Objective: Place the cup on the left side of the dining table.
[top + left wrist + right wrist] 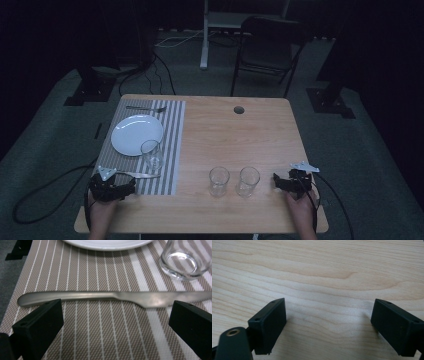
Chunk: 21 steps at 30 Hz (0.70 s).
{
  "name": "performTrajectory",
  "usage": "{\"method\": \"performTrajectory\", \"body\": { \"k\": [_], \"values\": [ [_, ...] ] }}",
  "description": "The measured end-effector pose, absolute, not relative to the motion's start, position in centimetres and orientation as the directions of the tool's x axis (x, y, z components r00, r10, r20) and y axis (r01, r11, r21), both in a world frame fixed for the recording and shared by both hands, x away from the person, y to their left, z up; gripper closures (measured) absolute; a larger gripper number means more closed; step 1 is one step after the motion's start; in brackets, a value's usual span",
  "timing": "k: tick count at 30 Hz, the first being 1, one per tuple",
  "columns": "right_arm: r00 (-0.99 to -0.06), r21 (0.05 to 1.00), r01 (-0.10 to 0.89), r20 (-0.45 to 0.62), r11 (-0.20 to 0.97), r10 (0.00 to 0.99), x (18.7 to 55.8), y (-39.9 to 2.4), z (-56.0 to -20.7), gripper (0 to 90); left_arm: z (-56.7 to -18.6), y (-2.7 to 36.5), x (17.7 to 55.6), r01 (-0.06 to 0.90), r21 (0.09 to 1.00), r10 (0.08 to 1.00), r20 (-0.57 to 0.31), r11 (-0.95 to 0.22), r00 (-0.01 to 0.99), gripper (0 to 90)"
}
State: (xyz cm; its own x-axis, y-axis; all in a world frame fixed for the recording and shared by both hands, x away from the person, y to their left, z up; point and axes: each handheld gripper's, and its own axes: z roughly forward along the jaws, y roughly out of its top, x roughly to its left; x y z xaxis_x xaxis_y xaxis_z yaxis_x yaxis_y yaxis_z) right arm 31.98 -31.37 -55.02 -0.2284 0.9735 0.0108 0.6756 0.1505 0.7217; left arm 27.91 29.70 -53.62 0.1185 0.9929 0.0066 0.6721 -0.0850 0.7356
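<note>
A striped placemat [172,145] lies on the left of the wooden table [235,135]. On it are a white plate [136,134], a fork [146,108] behind the plate, an empty glass [151,154] and a knife [140,174] at the near edge. My left gripper [131,187] rests just in front of the knife [112,297], open, its jaws wide and apart from the blade. Two more empty glasses [219,180] [247,181] stand on bare wood. My right gripper [276,181] sits to their right, open over bare table [324,277].
A round cable hole [238,109] sits near the table's far edge. A dark folding chair [267,47] and a white stand [204,35] are beyond the table. Cables trail across the floor on both sides.
</note>
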Motion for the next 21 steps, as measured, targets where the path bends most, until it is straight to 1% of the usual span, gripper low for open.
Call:
{"method": "performTrajectory", "body": {
  "k": [2, 8, 12, 16, 21],
  "values": [
    [-0.227, 0.722, 0.676, 0.012, 0.149, 0.974, 31.97, -31.35, -55.02, 12.6, -53.64, 30.01, 27.62, 0.676, 0.734, 0.993, -0.013, -0.068, 0.113, 0.2],
    [-0.228, 0.722, 0.676, 0.011, 0.150, 0.974, 31.97, -31.36, -55.02, 12.6, -54.21, 30.56, 27.13, 0.697, 0.714, 0.995, -0.007, -0.062, 0.096, 0.3],
    [-0.228, 0.722, 0.676, 0.011, 0.150, 0.974, 31.95, -31.36, -55.02, 12.6, -54.53, 30.59, 26.99, 0.706, 0.704, 0.996, 0.019, -0.076, 0.089, 0.2],
    [-0.228, 0.722, 0.676, 0.011, 0.150, 0.974, 31.95, -31.36, -55.02, 12.6, -54.60, 30.73, 27.06, 0.724, 0.686, 0.996, 0.011, -0.072, 0.089, 0.3],
    [-0.228, 0.722, 0.676, 0.011, 0.150, 0.974, 31.95, -31.36, -55.02, 12.6, -54.62, 30.70, 27.01, 0.725, 0.685, 0.997, 0.013, -0.068, 0.082, 0.3]
  ]
}}
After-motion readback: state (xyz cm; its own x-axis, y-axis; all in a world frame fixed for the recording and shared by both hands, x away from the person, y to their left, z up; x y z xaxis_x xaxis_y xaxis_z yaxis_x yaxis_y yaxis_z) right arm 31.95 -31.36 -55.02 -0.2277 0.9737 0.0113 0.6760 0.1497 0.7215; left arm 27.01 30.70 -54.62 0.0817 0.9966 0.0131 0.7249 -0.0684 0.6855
